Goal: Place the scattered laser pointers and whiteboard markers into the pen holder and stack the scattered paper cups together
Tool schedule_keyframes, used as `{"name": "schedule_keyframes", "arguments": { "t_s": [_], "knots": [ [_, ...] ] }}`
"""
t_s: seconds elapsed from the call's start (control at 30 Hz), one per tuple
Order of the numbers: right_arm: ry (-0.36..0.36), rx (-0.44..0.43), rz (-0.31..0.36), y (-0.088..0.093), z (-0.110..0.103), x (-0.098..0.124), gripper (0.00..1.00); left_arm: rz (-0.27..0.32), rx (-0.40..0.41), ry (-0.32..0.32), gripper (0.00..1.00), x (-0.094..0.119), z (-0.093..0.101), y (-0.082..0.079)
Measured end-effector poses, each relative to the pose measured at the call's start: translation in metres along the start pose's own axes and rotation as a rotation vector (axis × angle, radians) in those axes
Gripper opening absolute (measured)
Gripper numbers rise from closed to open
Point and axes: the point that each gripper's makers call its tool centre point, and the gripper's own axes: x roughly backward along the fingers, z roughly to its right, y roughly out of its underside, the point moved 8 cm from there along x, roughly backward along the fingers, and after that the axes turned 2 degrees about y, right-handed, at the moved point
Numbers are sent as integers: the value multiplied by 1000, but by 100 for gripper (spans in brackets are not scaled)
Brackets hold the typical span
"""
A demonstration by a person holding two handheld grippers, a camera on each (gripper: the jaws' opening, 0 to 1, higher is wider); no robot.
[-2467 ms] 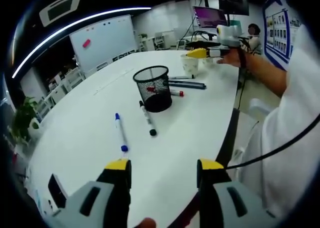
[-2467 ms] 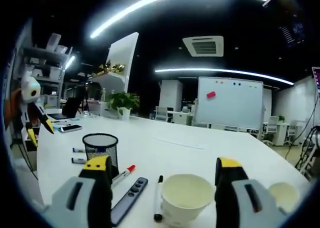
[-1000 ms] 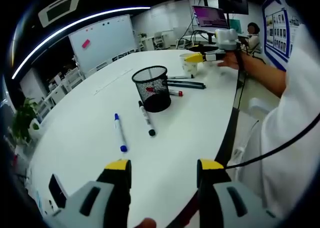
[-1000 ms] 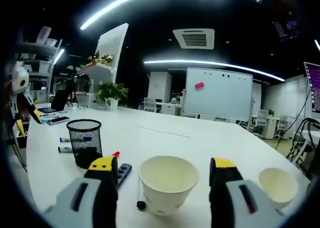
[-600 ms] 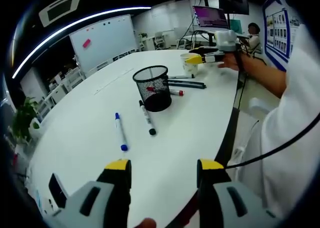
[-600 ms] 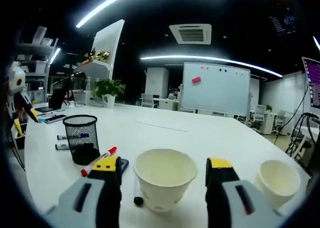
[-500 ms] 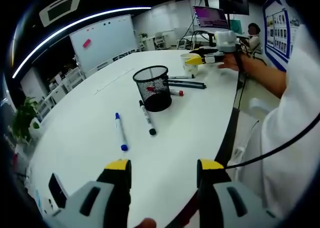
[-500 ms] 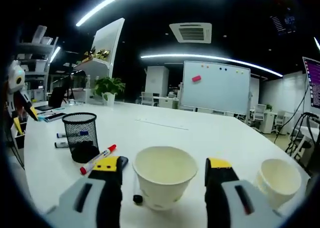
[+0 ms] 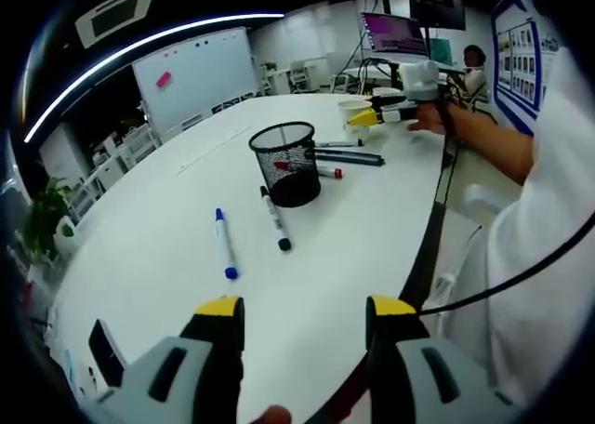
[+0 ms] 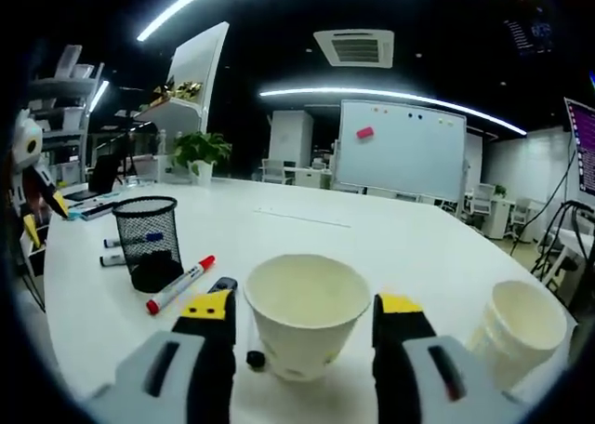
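Left gripper (image 9: 301,314) hangs above the white table (image 9: 149,247) with its yellow-tipped jaws spread and nothing between them. Ahead stands the black mesh pen holder (image 9: 287,162); a black marker (image 9: 274,218) and a blue marker (image 9: 224,244) lie before it, a red marker (image 9: 308,169) just beside it. Farther off the right gripper (image 9: 375,113) is at a paper cup (image 9: 353,109).

Right gripper (image 10: 303,310) has its jaws apart on either side of that paper cup (image 10: 304,314), contact unclear. A second cup (image 10: 517,332) stands to the right. No writing on anything is legible.
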Motion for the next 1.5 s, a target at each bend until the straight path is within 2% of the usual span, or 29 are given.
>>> {"name": "schedule_keyframes", "arguments": {
  "t_s": [0.33, 1.27, 1.5],
  "knots": [
    [7, -10, -24, 3, 2, 1, 46, -5, -4, 0, 53, 0, -1, 0],
    [29, -27, -19, 0, 8, 3, 45, -11, -13, 12, 53, -2, -2, 2],
    [28, -34, 27, -6, 9, 6, 45, -15, -13, 12, 53, -3, -4, 2]
  ]
}}
